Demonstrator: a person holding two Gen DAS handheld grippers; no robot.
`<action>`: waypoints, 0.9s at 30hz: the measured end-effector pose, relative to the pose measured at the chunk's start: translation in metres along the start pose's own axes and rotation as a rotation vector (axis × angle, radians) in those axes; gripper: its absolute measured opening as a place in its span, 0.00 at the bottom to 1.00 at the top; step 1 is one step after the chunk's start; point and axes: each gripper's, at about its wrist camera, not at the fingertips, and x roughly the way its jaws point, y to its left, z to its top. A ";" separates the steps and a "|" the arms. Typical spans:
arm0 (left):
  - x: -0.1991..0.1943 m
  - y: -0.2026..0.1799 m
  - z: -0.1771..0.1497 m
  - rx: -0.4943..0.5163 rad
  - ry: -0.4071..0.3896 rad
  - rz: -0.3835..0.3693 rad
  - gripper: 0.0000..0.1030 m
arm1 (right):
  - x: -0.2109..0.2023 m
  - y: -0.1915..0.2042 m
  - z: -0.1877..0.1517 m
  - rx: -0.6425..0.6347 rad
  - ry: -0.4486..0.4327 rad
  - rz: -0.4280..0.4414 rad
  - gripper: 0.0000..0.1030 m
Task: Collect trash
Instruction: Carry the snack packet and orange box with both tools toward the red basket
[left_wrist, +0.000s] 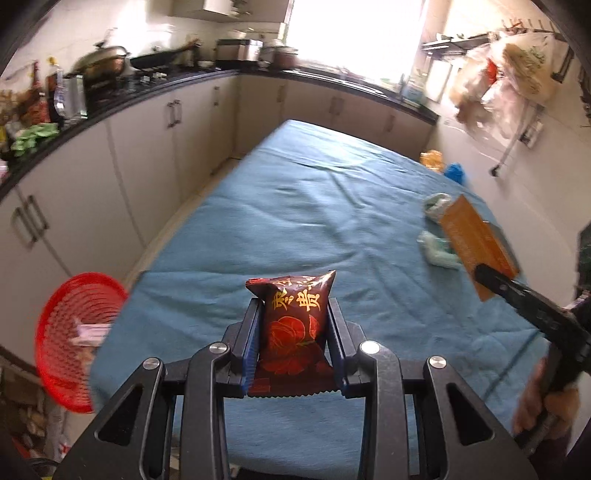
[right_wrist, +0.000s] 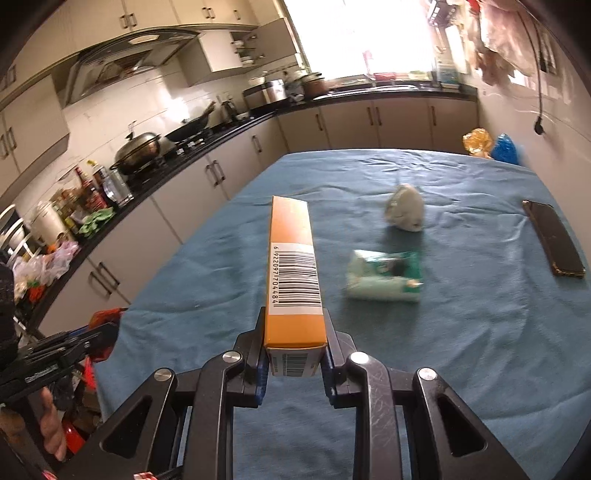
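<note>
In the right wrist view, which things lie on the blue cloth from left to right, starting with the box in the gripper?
Orange box held in the right gripper → green and white packet → crumpled pale wrapper → dark phone near the right edge of the blue cloth.

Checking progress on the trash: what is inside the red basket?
In the red basket, a pale pinkish-white wrapper or carton lies against the mesh. Blur hides what it is, and the rim covers the basket's bottom.
</note>
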 end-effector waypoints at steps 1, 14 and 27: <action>-0.002 0.003 -0.002 0.000 -0.009 0.028 0.31 | 0.000 0.007 -0.002 -0.008 -0.002 0.011 0.25; -0.010 0.049 -0.015 -0.025 -0.051 0.221 0.31 | 0.023 0.078 -0.025 -0.083 0.046 0.102 0.25; -0.012 0.109 -0.022 -0.110 -0.044 0.334 0.31 | 0.055 0.135 -0.028 -0.159 0.101 0.175 0.25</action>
